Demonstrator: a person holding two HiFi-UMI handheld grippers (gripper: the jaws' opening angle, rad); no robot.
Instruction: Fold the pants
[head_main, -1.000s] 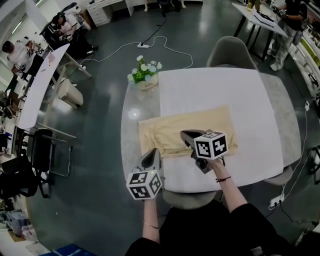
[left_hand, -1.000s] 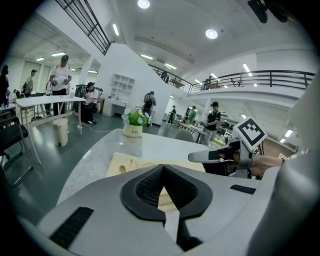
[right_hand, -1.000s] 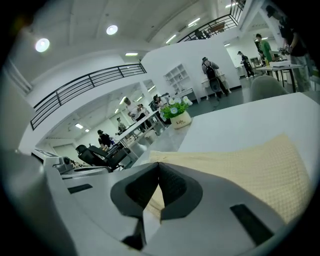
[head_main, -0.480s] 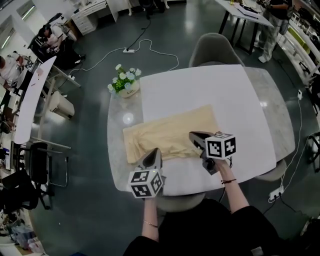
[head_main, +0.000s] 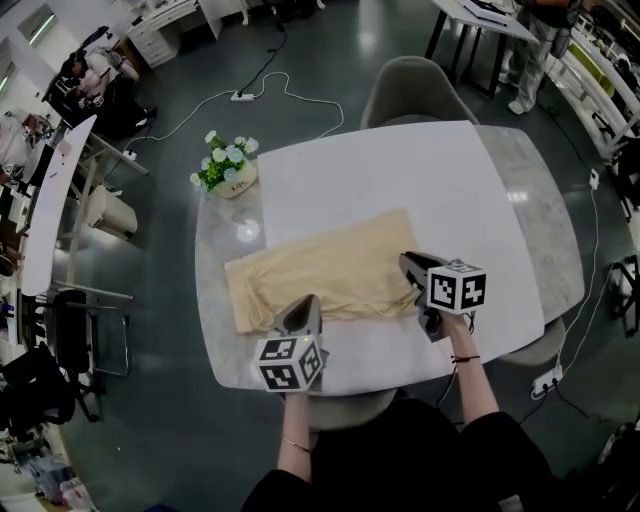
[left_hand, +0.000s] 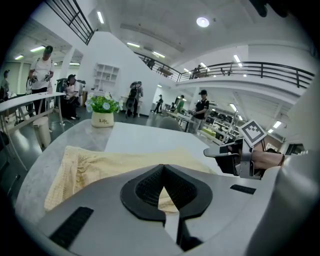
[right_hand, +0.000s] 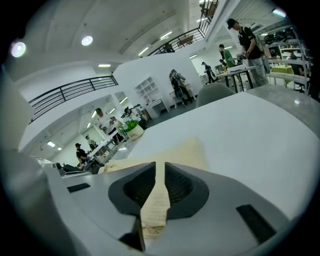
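Beige pants (head_main: 320, 268) lie flat and lengthwise across the round table (head_main: 215, 320), partly on a white mat (head_main: 400, 180). My left gripper (head_main: 303, 305) sits at their near edge towards the left, jaws closed, with beige cloth (left_hand: 100, 165) showing behind its joined tips (left_hand: 161, 167). My right gripper (head_main: 412, 268) is at the pants' right end. It is shut on a strip of the fabric (right_hand: 185, 152), which runs down between its jaws (right_hand: 160, 165). From the left gripper view the right gripper (left_hand: 220, 150) hovers just over the cloth.
A white pot of flowers (head_main: 225, 172) stands at the table's far left. A grey chair (head_main: 415, 90) is tucked in at the far side. Cables run over the floor beyond. Other desks and people are well away at the left and far right.
Both grippers have shifted to the right along the pants. The right one went from the middle to the right end. The pants keep their place on the table.
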